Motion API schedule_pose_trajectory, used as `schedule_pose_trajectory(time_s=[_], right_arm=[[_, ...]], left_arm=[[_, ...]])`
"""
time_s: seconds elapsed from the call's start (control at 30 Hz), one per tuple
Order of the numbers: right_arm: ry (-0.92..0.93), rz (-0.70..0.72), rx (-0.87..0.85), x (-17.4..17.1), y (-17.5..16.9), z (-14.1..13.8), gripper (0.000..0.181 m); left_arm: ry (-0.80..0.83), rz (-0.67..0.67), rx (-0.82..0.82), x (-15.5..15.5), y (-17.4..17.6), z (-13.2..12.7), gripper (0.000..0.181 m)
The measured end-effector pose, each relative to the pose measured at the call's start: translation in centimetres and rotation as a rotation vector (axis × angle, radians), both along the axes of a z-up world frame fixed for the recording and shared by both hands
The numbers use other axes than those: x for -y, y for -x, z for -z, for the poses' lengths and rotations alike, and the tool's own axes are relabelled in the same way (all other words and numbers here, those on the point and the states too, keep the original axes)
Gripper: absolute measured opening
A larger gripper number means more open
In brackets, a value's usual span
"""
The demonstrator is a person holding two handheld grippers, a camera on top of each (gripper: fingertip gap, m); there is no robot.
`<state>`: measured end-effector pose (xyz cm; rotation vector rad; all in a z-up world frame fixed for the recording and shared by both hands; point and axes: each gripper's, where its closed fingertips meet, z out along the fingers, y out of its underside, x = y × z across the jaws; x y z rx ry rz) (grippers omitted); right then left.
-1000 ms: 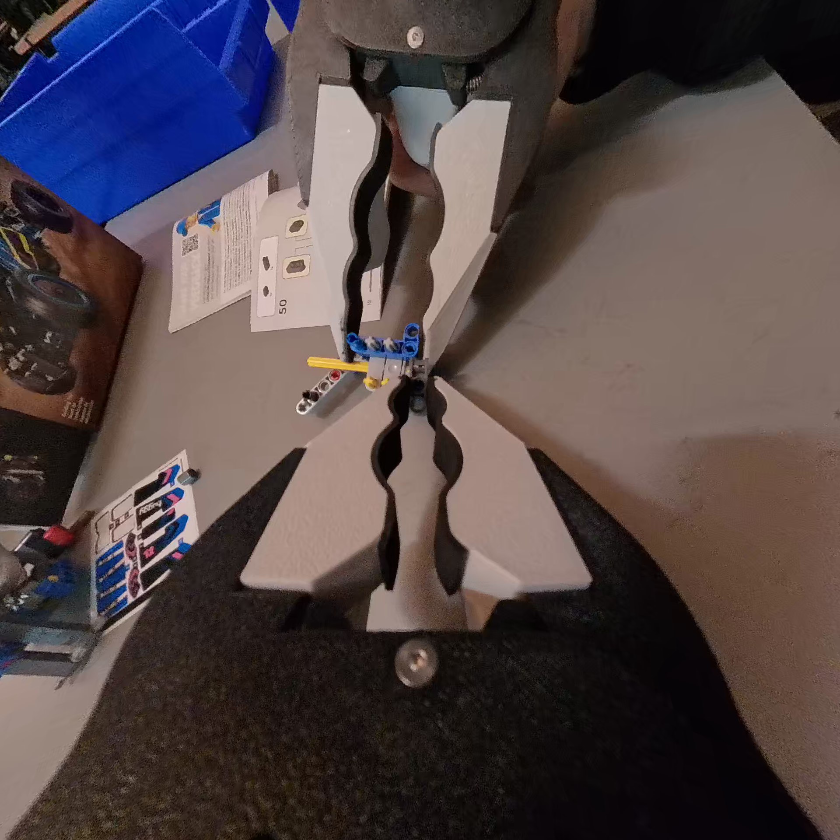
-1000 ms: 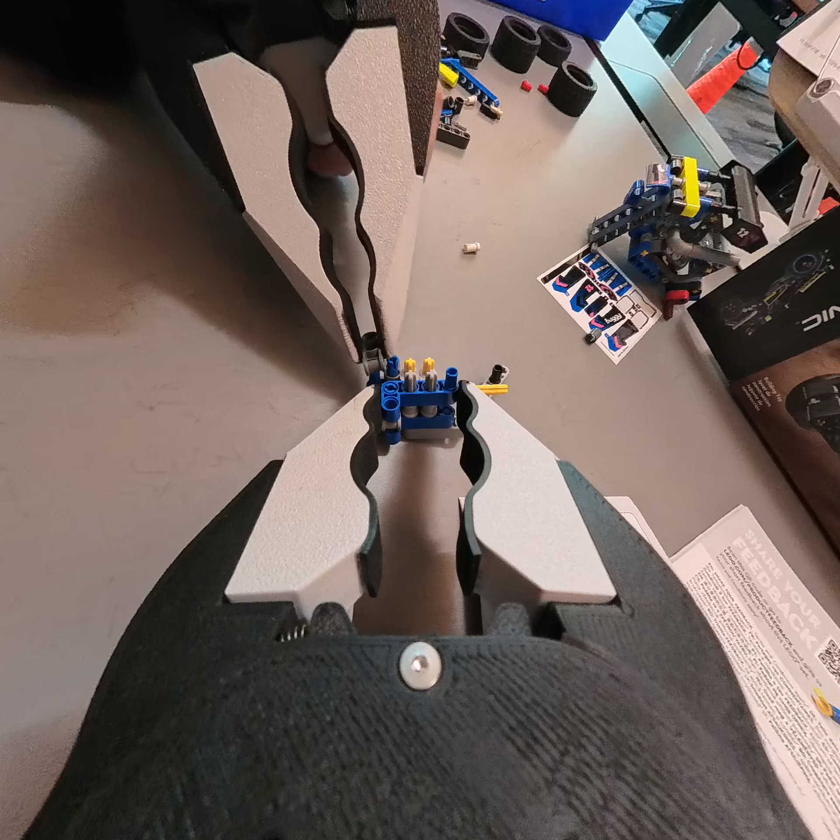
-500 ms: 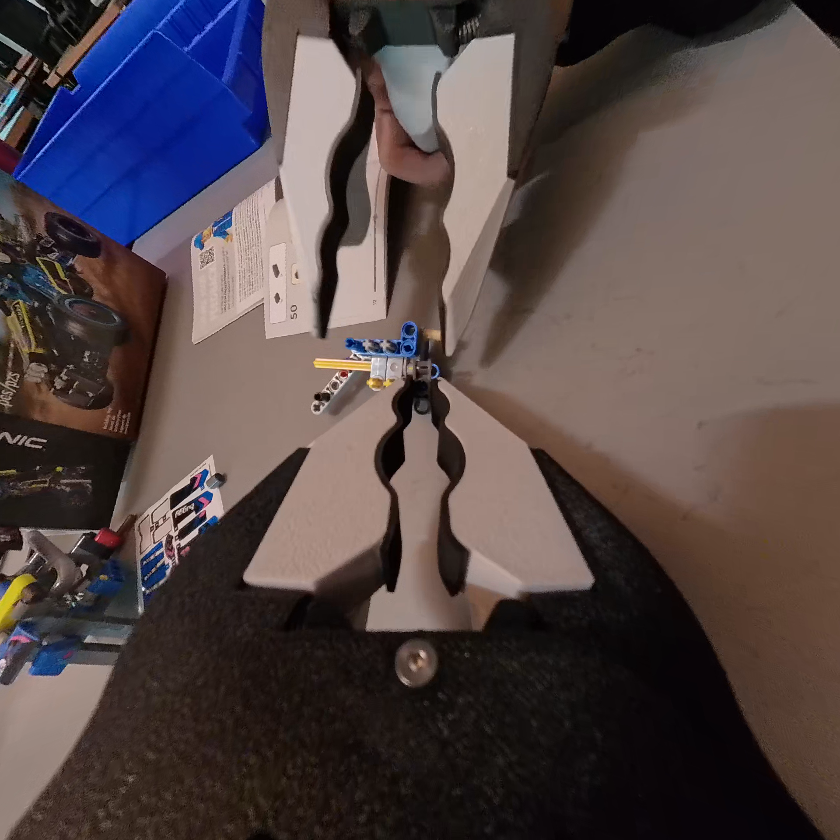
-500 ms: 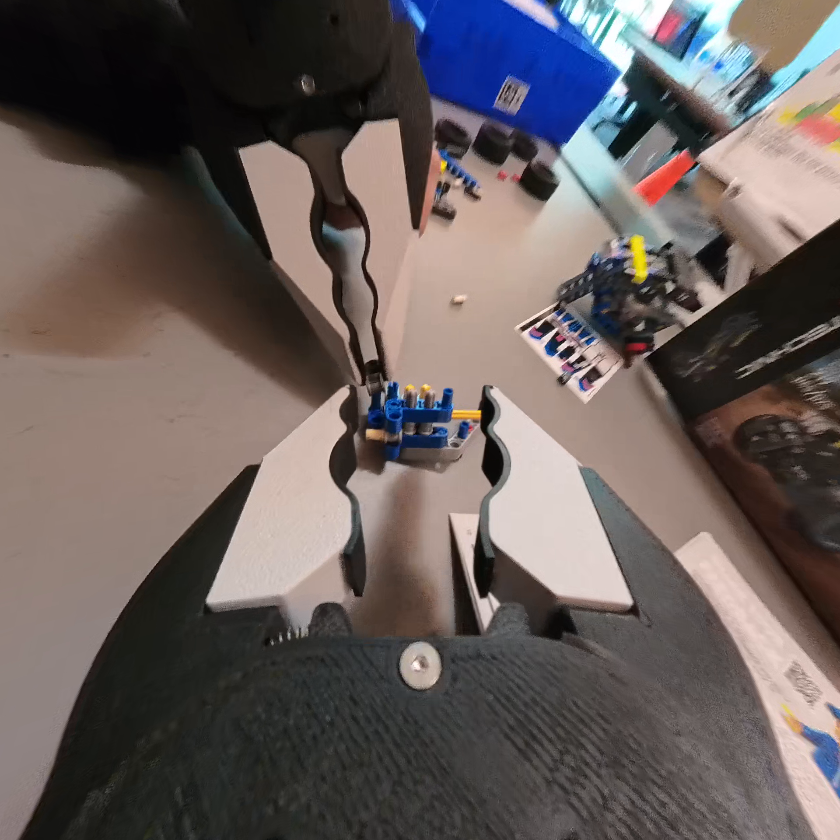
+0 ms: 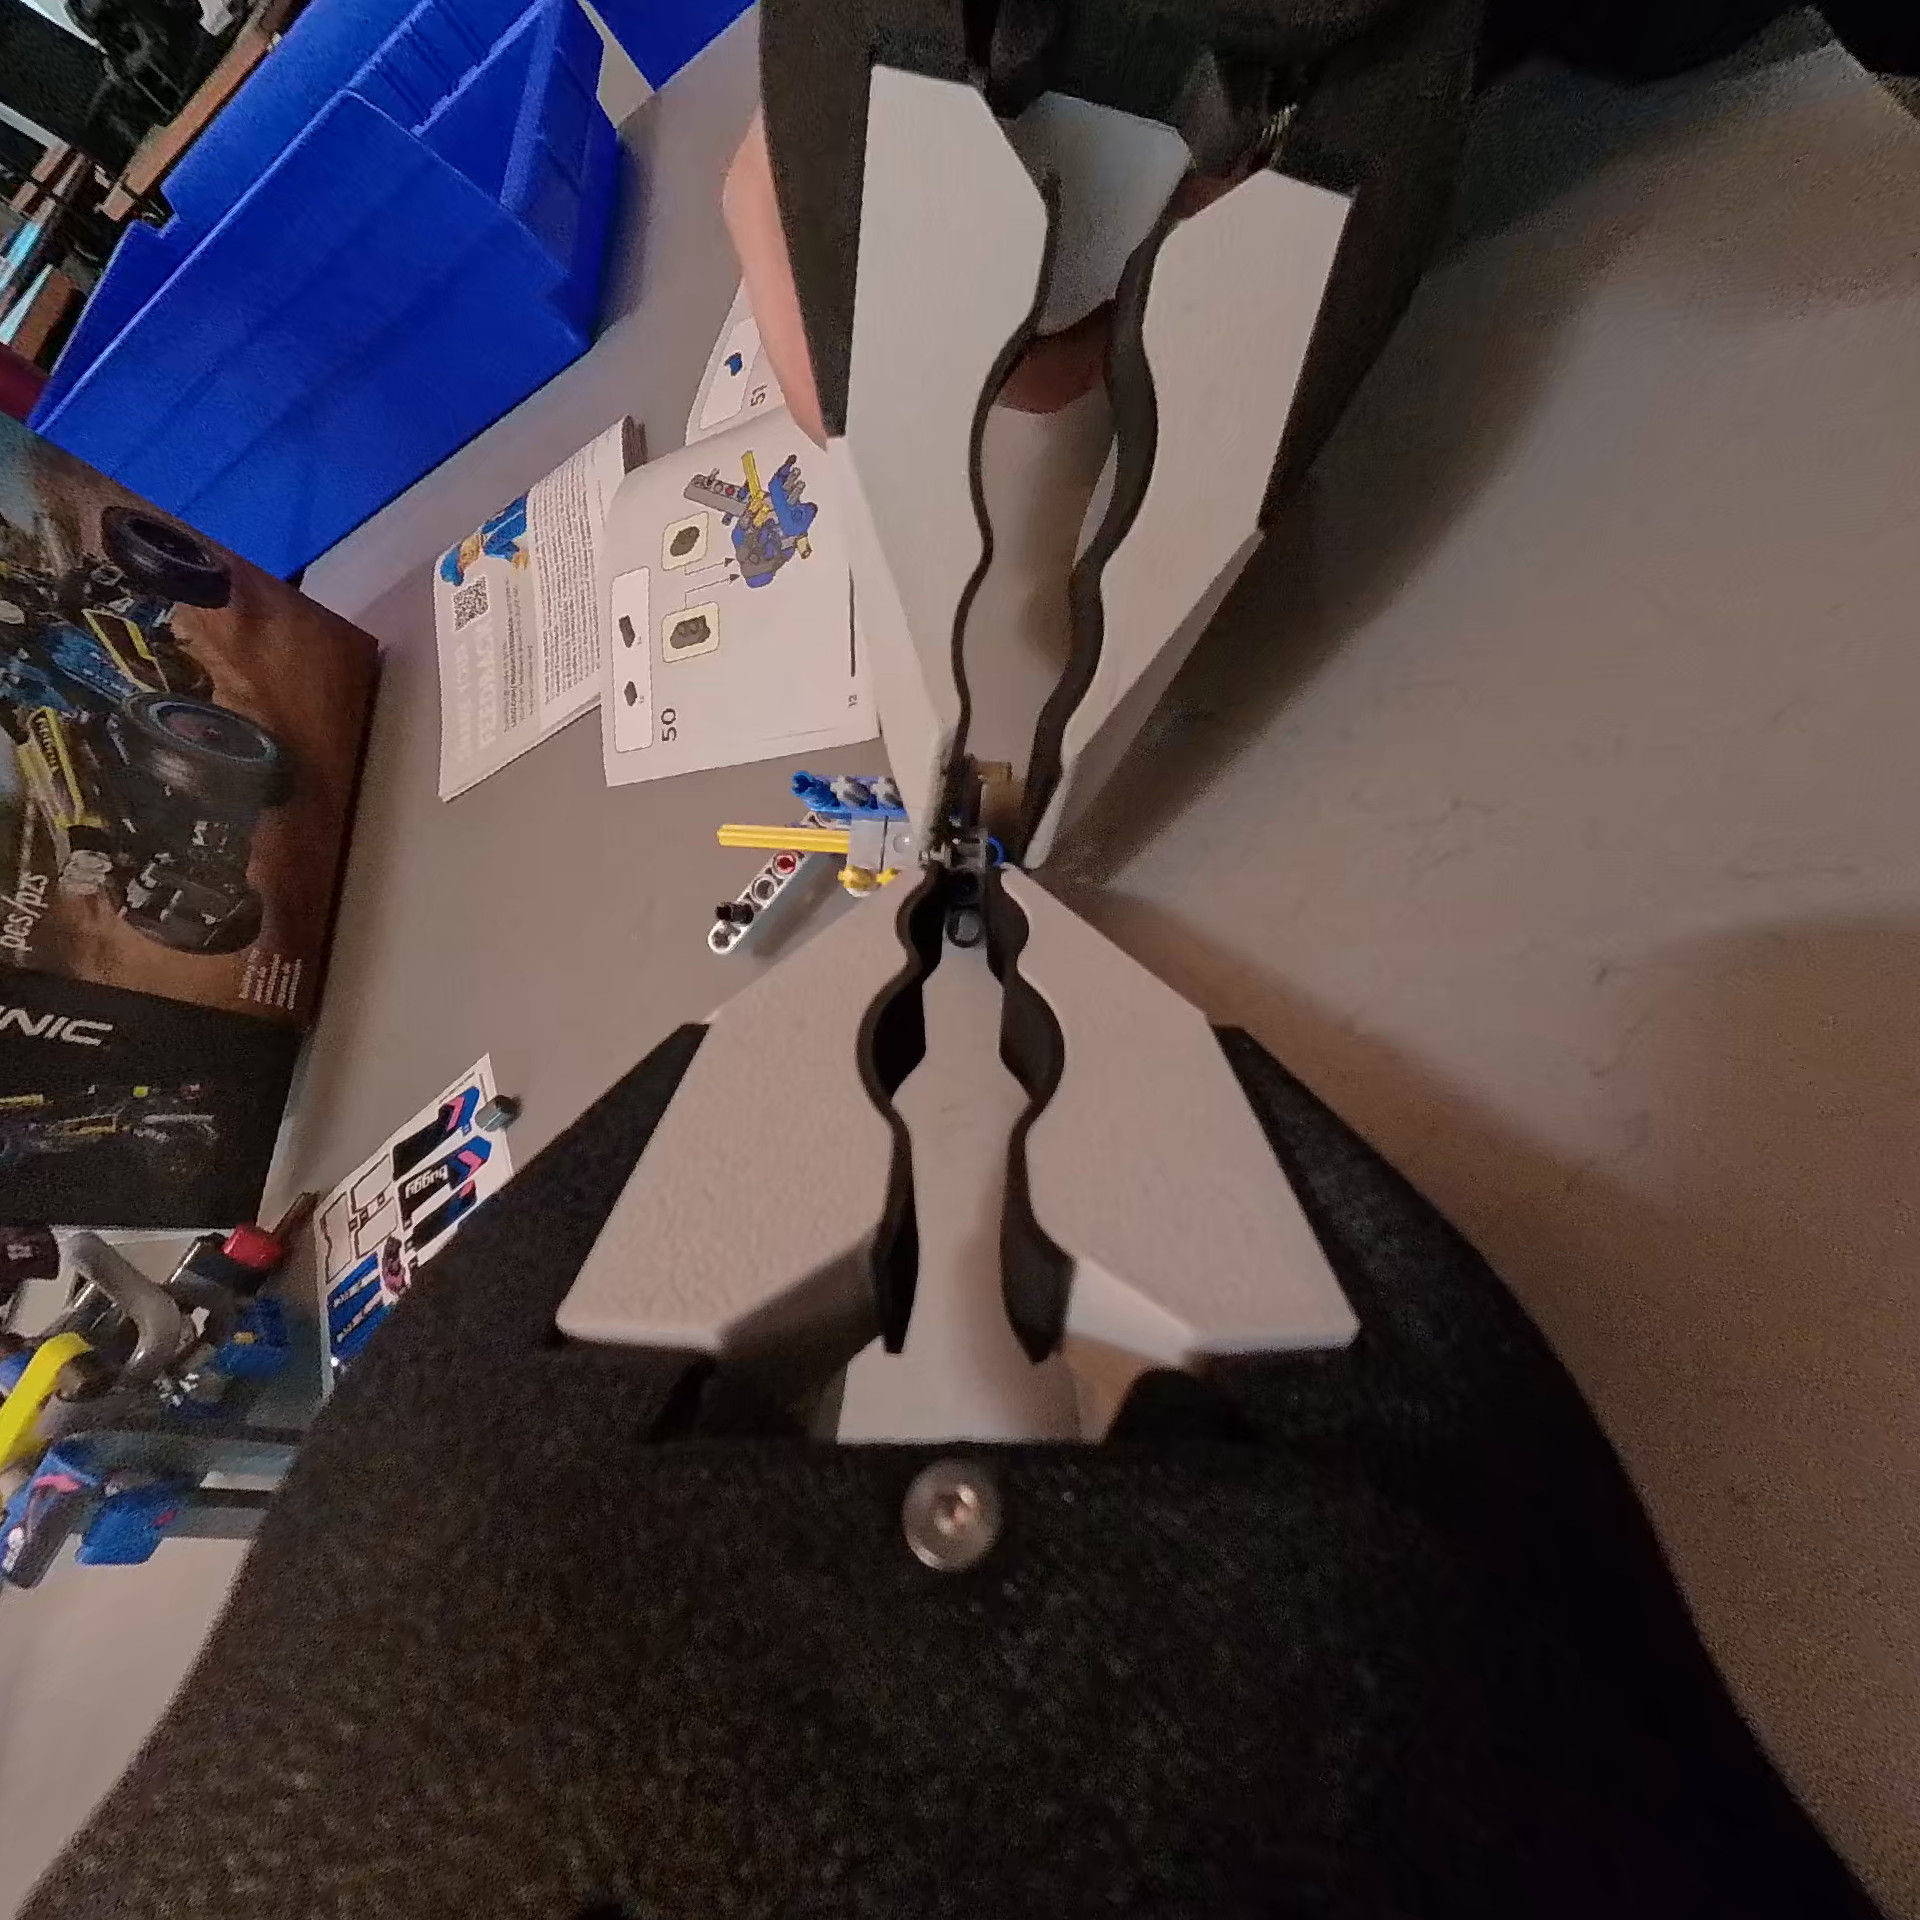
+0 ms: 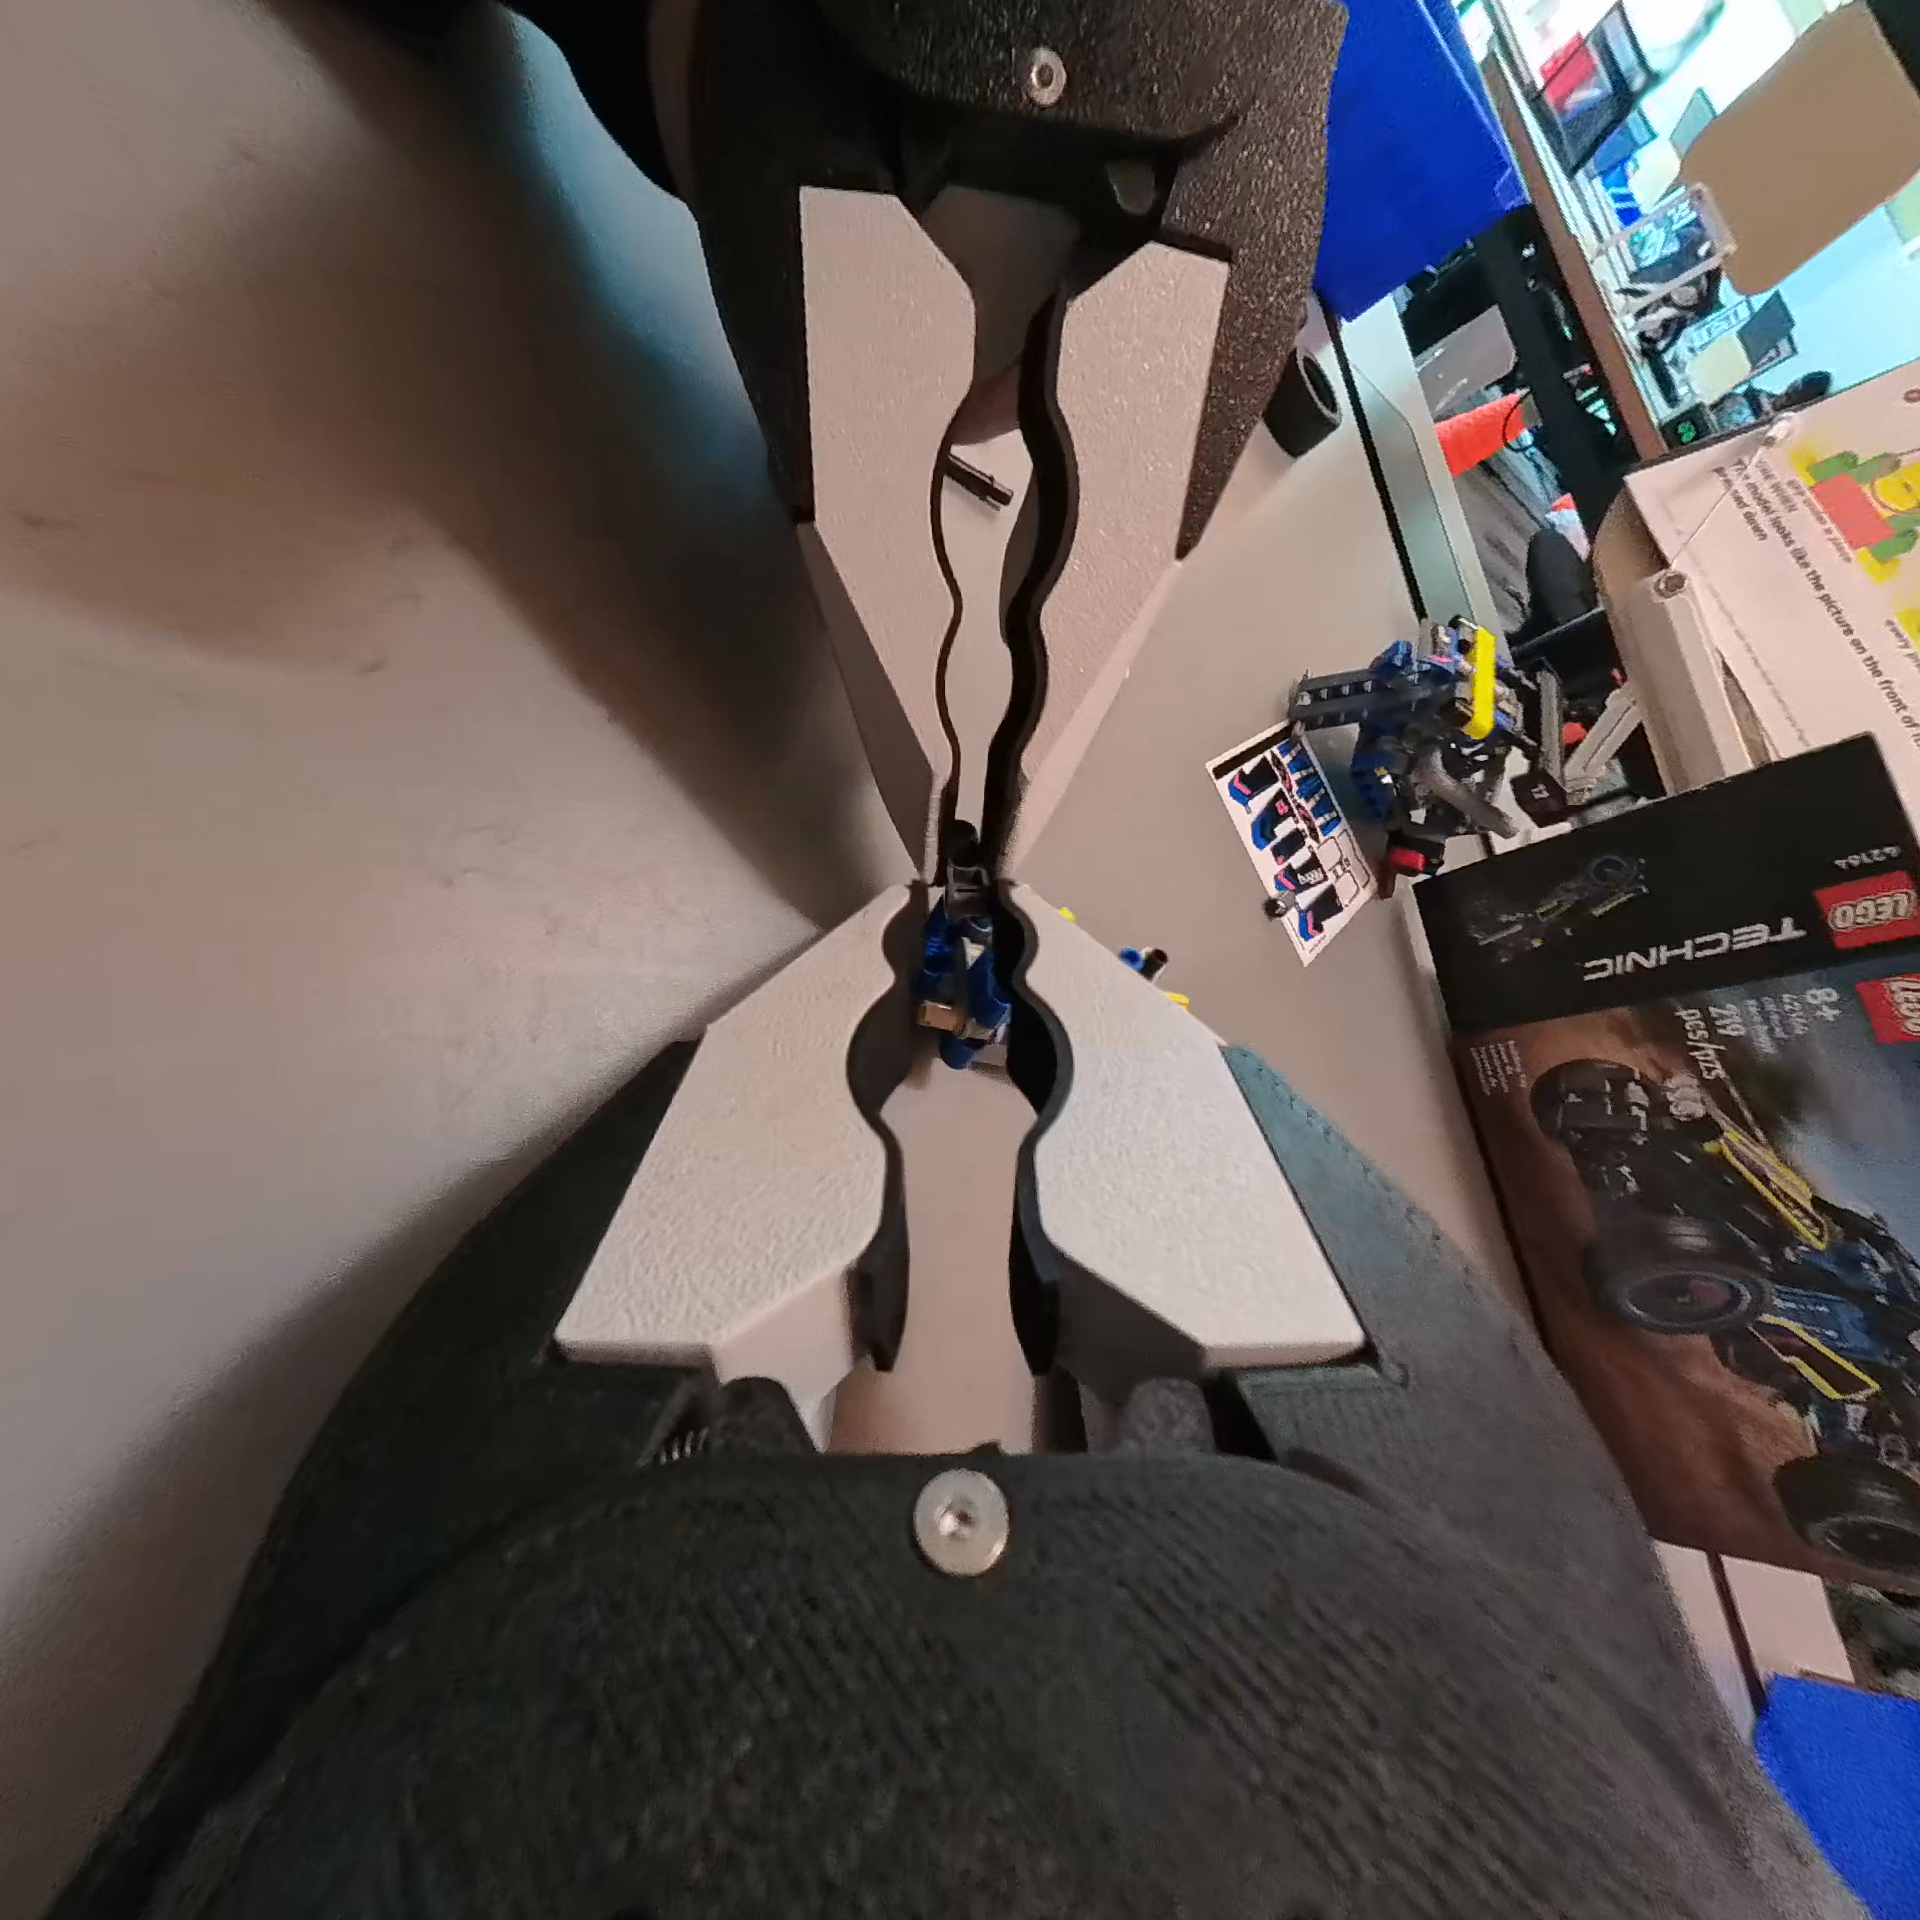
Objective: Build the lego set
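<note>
My right gripper point(image 6: 958, 896) is shut on a small blue, grey and yellow lego assembly point(image 6: 951, 987), gripping its narrow sides. In the left wrist view the assembly point(image 5: 868, 831) sits low over the grey table point(image 5: 1455, 831), with a yellow axle point(image 5: 769, 836) sticking out to the left. My left gripper point(image 5: 961, 883) is shut on a small dark connector piece point(image 5: 966, 920) and holds it against the end of the assembly. The two grippers meet tip to tip. The connector point(image 6: 964, 883) also shows in the right wrist view, between the tips.
A grey holed beam point(image 5: 764, 904) lies beside the assembly. The open instruction booklet point(image 5: 727, 623), set box point(image 5: 156, 779), sticker sheet point(image 5: 405, 1195) and partly built model point(image 5: 104, 1403) lie to the left. Blue bins point(image 5: 312, 260) stand behind. A black tyre point(image 6: 1304, 400) lies far off. The tips of both grippers are at nearly the same place.
My right gripper opened and let go of the assembly, rolled about a quarter turn, and closed on it again from another side. My left gripper stayed shut on the connector.
</note>
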<state>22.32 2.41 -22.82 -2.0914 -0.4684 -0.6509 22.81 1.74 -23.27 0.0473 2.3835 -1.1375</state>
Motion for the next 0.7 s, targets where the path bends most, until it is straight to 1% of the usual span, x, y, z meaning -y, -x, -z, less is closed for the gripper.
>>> schedule_pose_trajectory(time_s=[0.07, 0.2, 0.27, 0.7], right_arm=[[0.002, 0.006, 0.011, 0.06, -0.16, -0.02, 0.007], [-0.001, 0.023, -0.003, 0.12, -0.45, 0.08, 0.007], [-0.003, 0.026, -0.025, 0.16, -0.47, 0.08, 0.006], [0.0, 0.035, -0.058, 0.05, -0.6, 0.23, 0.006]], left_arm=[[-0.003, 0.002, 0.009, 0.03, -0.01, 0.0, 0.004], [-0.013, -0.005, 0.044, -0.04, -0.16, 0.01, 0.005], [-0.038, -0.022, 0.061, -0.45, -0.29, 0.14, 0.009], [-0.053, -0.046, 0.063, -0.64, -0.39, 0.03, 0.004]])
